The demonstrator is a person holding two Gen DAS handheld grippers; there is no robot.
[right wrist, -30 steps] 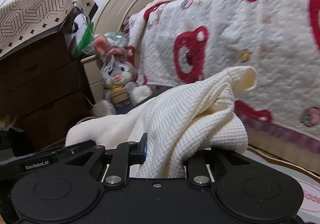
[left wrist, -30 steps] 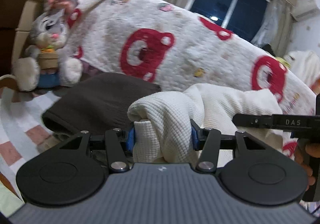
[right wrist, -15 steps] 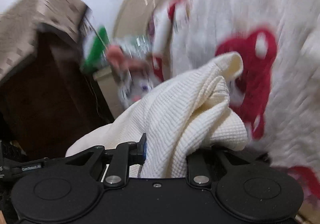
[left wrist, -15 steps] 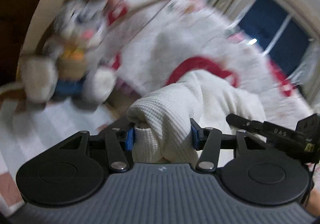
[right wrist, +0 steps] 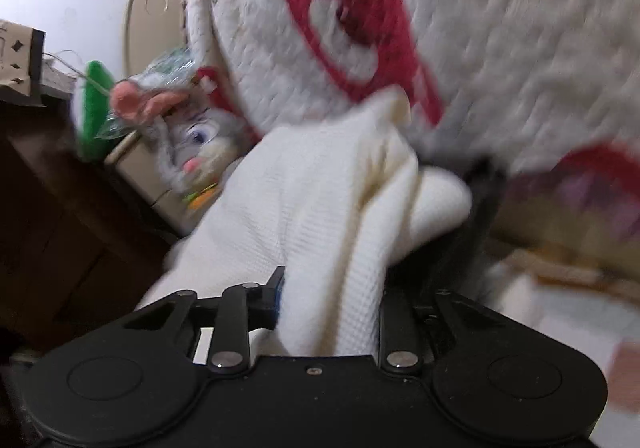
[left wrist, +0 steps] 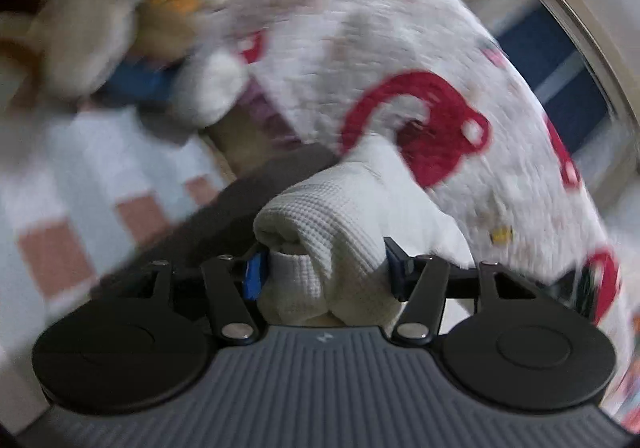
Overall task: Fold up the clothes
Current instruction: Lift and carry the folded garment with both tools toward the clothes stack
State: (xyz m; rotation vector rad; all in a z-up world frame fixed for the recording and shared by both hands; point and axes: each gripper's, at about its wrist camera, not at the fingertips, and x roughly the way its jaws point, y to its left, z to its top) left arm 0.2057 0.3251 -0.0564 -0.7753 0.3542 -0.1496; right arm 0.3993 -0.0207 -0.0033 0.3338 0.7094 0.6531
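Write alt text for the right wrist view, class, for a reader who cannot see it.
The right hand-held gripper is clamped on a bunched cream waffle-knit garment. Behind it hangs a white quilt with red bear shapes; a grey plush rabbit sits at left. The background is motion-blurred.

This is a bedroom in a home, as shown by the curved cream headboard, the white quilt with red bear prints heaped on the bed, a grey plush rabbit beside a dark wooden dresser, and a night-dark window.
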